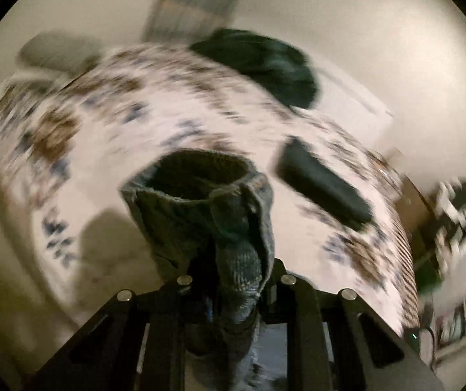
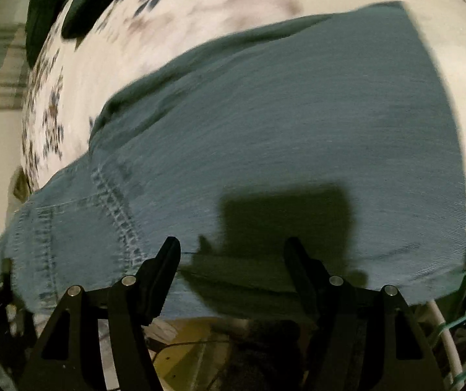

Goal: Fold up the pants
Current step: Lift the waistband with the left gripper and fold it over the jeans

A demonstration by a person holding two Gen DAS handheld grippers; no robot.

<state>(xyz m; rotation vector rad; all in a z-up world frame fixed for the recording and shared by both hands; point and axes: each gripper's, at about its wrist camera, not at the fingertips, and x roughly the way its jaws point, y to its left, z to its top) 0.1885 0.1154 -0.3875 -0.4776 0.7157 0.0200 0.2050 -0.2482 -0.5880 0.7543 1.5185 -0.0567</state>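
The pants are blue-grey denim. In the left wrist view my left gripper (image 1: 233,280) is shut on a bunched end of the pants (image 1: 200,202), whose open tube hangs in front of the camera above the bed. In the right wrist view the pants (image 2: 281,123) lie spread flat on the floral sheet (image 2: 200,3), seams at the near left. My right gripper (image 2: 233,254) is open and empty, its fingers (image 2: 167,260) over the near edge of the denim. Both views are motion-blurred.
The bed sheet (image 1: 109,110) is white with brown and blue flowers. A dark green garment (image 1: 265,62) lies at the far side, and a dark folded piece (image 1: 324,182) lies to the right. The floor (image 2: 187,358) and white cables (image 2: 444,332) show below the bed edge.
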